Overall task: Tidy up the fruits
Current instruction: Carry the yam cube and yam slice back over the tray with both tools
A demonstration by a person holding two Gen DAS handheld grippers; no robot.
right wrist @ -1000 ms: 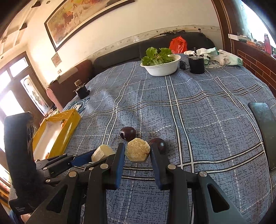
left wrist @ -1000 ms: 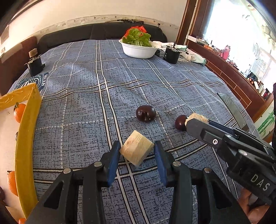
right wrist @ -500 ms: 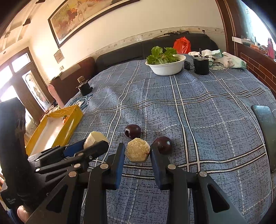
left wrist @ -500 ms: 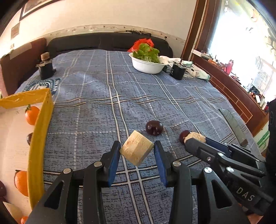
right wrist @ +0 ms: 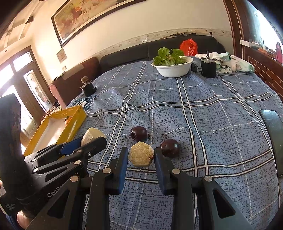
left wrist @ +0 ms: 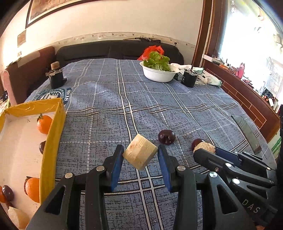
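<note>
Sugarcane chunk point(left wrist: 139, 154), pale, fibrous, peeled, angular

Cream walls point(right wrist: 123, 26) carry a framed painting point(right wrist: 92, 16); a dark sofa point(left wrist: 113, 51) lines the far wall, and a bright window point(left wrist: 247, 44) glares alongside.

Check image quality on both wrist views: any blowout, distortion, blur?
Left wrist: window at right blown out, strong barrel distortion, dark vignetted corners, plaid cloth sharp. Right wrist: glass door at left overexposed, same fisheye bending, white bowl in focus.
</note>
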